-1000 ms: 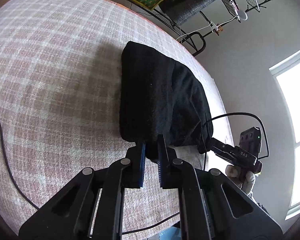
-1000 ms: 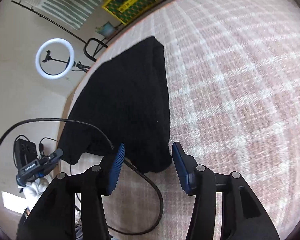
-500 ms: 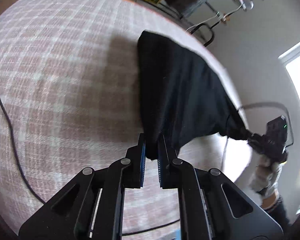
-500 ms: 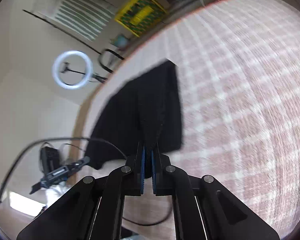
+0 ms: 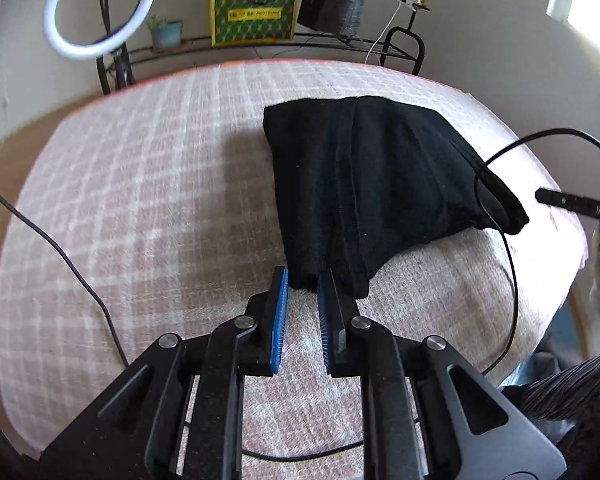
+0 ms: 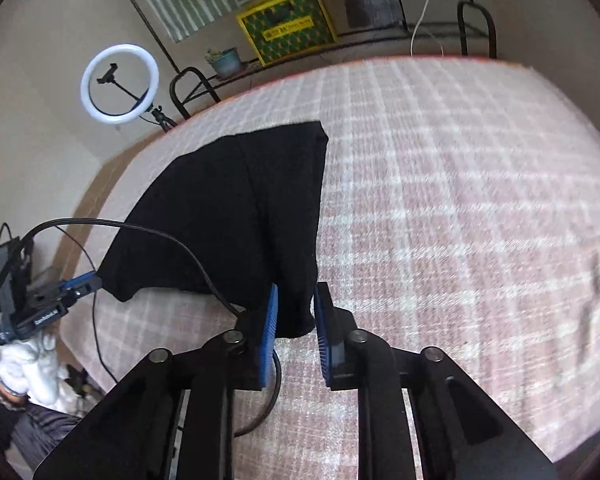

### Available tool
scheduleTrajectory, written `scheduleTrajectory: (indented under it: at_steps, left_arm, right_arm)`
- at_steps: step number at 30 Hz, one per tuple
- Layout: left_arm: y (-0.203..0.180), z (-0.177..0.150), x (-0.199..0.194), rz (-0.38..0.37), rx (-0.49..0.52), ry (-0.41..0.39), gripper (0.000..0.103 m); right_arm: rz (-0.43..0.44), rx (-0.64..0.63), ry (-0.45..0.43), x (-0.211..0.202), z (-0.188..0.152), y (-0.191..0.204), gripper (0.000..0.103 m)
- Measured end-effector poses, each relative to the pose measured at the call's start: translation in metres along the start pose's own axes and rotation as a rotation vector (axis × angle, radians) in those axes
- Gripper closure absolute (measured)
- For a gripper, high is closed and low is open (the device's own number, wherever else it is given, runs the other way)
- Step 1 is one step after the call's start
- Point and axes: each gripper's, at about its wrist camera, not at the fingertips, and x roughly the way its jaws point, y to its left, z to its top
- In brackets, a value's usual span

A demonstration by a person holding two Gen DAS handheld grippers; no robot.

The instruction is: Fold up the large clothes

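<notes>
The folded black knit garment lies lengthwise near the pink plaid bed's edge, each near corner between a parted tool, left and right, seemingly unclamped.

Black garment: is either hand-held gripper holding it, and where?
Neither visibly grips it. Both jaws stand parted around the near corners of the garment.

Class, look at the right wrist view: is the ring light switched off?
No. The ring light glows bright white beside the bed.
</notes>
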Motion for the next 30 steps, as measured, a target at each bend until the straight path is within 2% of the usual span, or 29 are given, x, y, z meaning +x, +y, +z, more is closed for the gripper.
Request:
scheduleTrajectory:
  at_steps: [6, 10, 12, 13, 14, 15, 19, 22, 25, 26, 30]
  left_arm:
    - [-0.017, 0.004, -0.040, 0.019, 0.061, -0.094, 0.090]
    - [-0.027, 0.010, -0.080, -0.011, 0.055, -0.164, 0.090]
    - [-0.033, 0.014, -0.104, -0.023, 0.054, -0.205, 0.087]
    - [-0.037, 0.017, -0.122, -0.023, 0.060, -0.238, 0.080]
    - [-0.040, 0.019, -0.135, -0.024, 0.063, -0.260, 0.075]
    - [-0.044, 0.022, -0.150, -0.025, 0.067, -0.286, 0.074]
    - [-0.058, 0.036, -0.208, -0.035, 0.090, -0.367, 0.074]
    - [-0.066, 0.049, -0.255, -0.048, 0.098, -0.435, 0.073]
    - [-0.073, 0.065, -0.293, -0.070, 0.102, -0.471, 0.066]
    - [-0.075, 0.069, -0.301, -0.074, 0.103, -0.478, 0.065]
    - [-0.080, 0.100, -0.337, -0.095, 0.103, -0.491, 0.064]
  right_arm:
    - [-0.061, -0.108, -0.119, -0.042, 0.006, 0.032, 0.086]
    - [-0.036, -0.130, -0.205, -0.085, 0.002, 0.049, 0.086]
    - [-0.034, -0.146, -0.249, -0.111, -0.001, 0.056, 0.086]
    - [-0.034, -0.151, -0.266, -0.122, -0.003, 0.058, 0.085]
    - [-0.034, -0.156, -0.289, -0.138, -0.004, 0.060, 0.084]
    - [-0.034, -0.158, -0.303, -0.145, -0.005, 0.061, 0.083]
    - [-0.034, -0.183, -0.410, -0.204, -0.009, 0.070, 0.072]
    - [-0.033, -0.209, -0.467, -0.239, -0.010, 0.081, 0.071]
    - [-0.041, -0.259, -0.518, -0.271, -0.010, 0.096, 0.068]
    - [-0.040, -0.272, -0.528, -0.278, -0.010, 0.100, 0.063]
    - [-0.036, -0.309, -0.565, -0.301, 0.002, 0.113, 0.062]
